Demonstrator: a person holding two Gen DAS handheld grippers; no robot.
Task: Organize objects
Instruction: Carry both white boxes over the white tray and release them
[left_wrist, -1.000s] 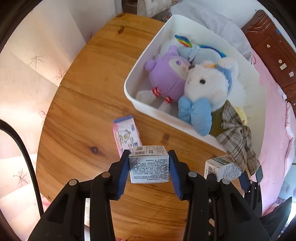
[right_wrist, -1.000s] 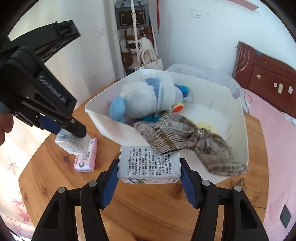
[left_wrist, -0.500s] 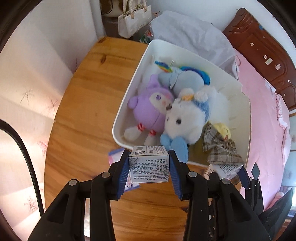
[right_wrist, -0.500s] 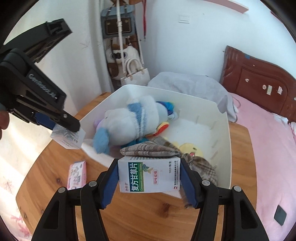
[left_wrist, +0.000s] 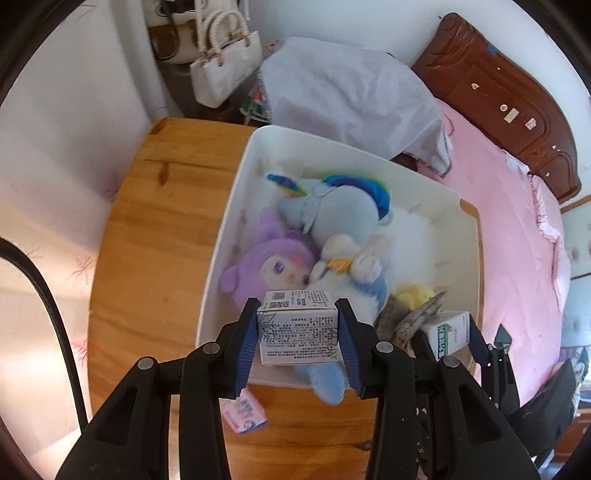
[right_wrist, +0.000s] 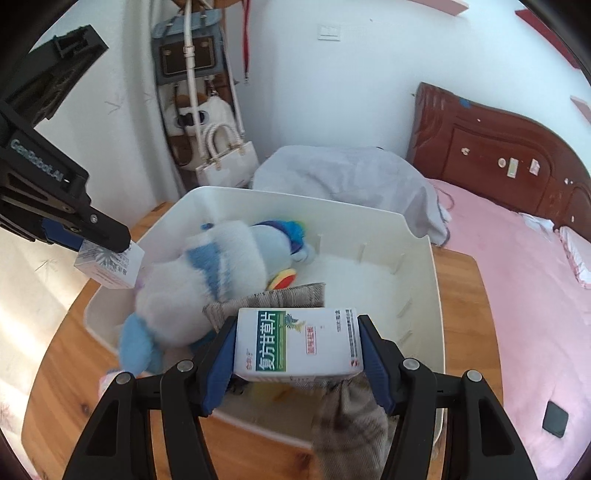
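My left gripper (left_wrist: 297, 334) is shut on a small white box with a blue snowflake print (left_wrist: 298, 332), held above the near edge of the white bin (left_wrist: 229, 206). That box (right_wrist: 110, 264) and the left gripper (right_wrist: 85, 236) also show at the left of the right wrist view. My right gripper (right_wrist: 297, 349) is shut on a white and green medicine box (right_wrist: 297, 341), lifted over the bin's near right part; the same box (left_wrist: 448, 332) appears in the left wrist view. The bin (right_wrist: 421, 280) holds a purple plush (left_wrist: 269, 264), a white and blue plush (right_wrist: 207, 280) and a plaid cloth (right_wrist: 351, 421).
The bin stands on a round wooden table (left_wrist: 147, 229). A pink packet (left_wrist: 245, 410) lies on the table by the bin's near wall. Beyond the table are a pink bed (right_wrist: 517, 280), a grey covered bundle (left_wrist: 347, 96) and a white handbag (right_wrist: 225, 162) by the wall.
Both grippers have carried their boxes from above the table to above the bin. The pink packet has slipped toward the bottom of the left wrist view.
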